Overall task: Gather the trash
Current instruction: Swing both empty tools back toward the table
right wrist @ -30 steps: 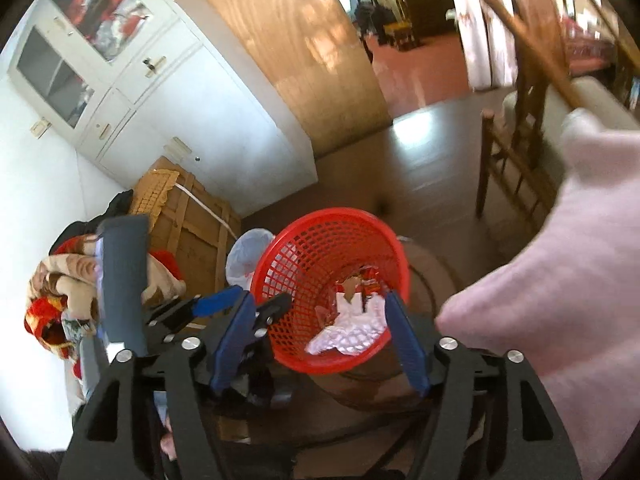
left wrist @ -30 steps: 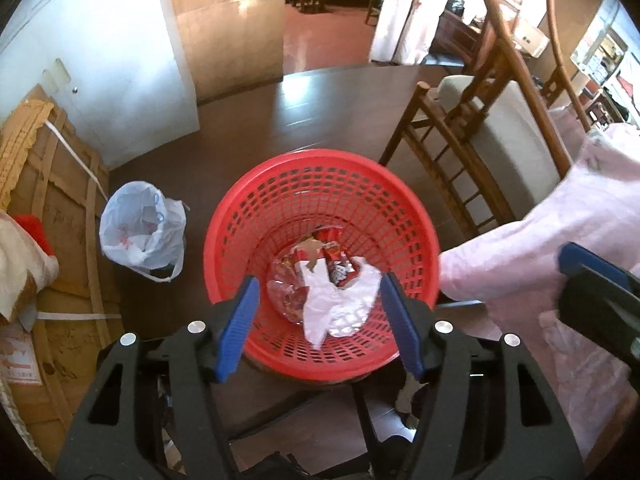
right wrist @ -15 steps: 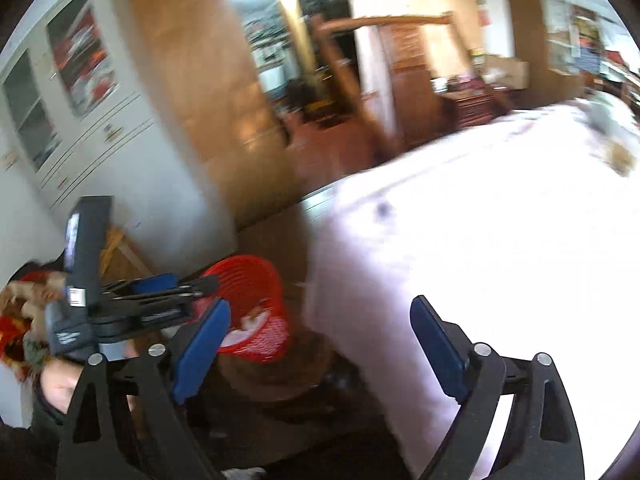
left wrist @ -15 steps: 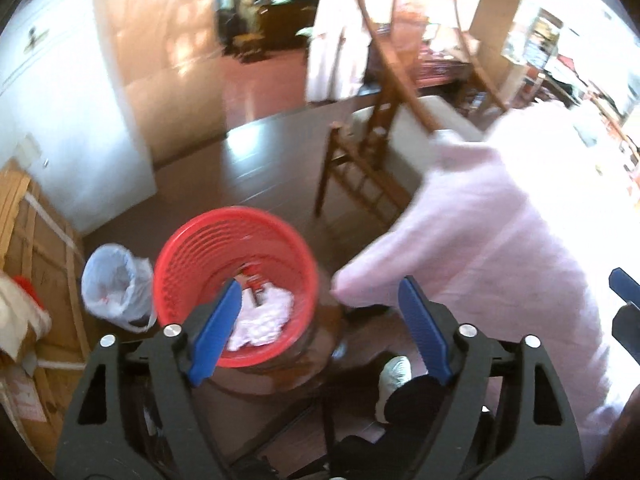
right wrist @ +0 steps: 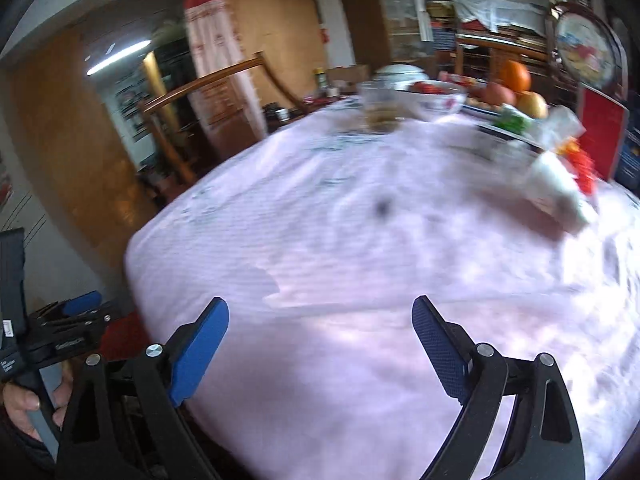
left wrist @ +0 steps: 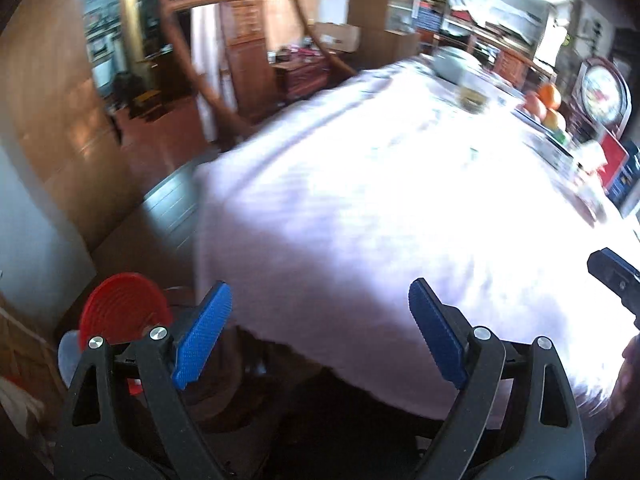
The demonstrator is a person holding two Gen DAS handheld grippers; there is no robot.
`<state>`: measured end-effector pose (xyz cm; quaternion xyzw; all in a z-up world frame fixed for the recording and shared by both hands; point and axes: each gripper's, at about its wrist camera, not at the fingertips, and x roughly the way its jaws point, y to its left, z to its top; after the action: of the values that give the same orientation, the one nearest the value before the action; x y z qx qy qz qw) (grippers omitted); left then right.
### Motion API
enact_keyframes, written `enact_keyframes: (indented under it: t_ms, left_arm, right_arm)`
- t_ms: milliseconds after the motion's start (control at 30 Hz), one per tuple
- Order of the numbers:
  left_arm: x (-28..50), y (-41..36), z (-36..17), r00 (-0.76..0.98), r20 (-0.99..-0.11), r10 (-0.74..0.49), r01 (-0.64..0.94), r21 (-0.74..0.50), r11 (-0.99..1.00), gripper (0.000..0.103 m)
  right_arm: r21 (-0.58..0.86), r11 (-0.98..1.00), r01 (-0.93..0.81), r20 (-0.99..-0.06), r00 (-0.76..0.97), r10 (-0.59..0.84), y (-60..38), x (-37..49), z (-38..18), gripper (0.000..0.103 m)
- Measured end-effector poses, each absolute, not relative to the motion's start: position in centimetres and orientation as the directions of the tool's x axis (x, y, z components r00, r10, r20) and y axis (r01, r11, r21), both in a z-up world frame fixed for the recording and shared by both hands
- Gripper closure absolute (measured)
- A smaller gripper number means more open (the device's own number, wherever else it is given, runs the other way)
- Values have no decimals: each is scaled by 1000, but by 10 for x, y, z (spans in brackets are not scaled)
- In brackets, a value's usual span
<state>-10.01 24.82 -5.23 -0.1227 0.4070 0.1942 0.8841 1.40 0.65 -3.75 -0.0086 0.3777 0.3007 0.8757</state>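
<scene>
My left gripper [left wrist: 320, 332] is open and empty, over the near edge of a table with a pale pink cloth [left wrist: 380, 208]. The red mesh trash basket [left wrist: 120, 312] sits low at the left, beside the table. My right gripper [right wrist: 320, 348] is open and empty above the same cloth [right wrist: 360, 260]. Blurred white and red wrappers [right wrist: 564, 184] lie on the cloth at the far right. The left gripper also shows at the left edge of the right wrist view [right wrist: 72, 320].
A glass [right wrist: 380, 112], a bowl [right wrist: 436, 96] and a plate of fruit [right wrist: 516, 88] stand at the table's far side. A wooden chair [left wrist: 224, 64] stands behind the table. A red box [right wrist: 600, 132] stands at the right. Both views are motion-blurred.
Both grippers have swung up and right, away from the red basket and over the table. The basket has dropped to the lower left. Both stay open and empty.
</scene>
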Motion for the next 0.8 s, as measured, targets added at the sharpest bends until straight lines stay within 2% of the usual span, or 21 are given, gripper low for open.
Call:
enact_keyframes:
  t_ms: [133, 267, 433, 667, 800]
  left_arm:
    - [-71, 221, -50, 608, -765, 212, -382, -49, 923, 16]
    - [-50, 197, -49, 617, -765, 187, -330, -36, 943, 16]
    - [-33, 176, -47, 619, -768, 164, -288, -27, 957, 16]
    - [-20, 175, -54, 597, -788, 148, -284, -36, 958, 16]
    - [-14, 176, -53, 597, -789, 144, -279, -36, 960, 16]
  right_arm:
    - [206, 872, -444, -666, 589, 457, -44, 36, -41, 12]
    - [140, 920, -367, -663, 656, 362, -87, 57, -38, 12]
    - [69, 941, -332, -715, 641, 279, -132, 100, -40, 11]
    - [155, 963, -220, -735, 626, 261, -172, 148, -40, 11]
    - [104, 982, -159, -739, 648, 183, -165, 168, -36, 10]
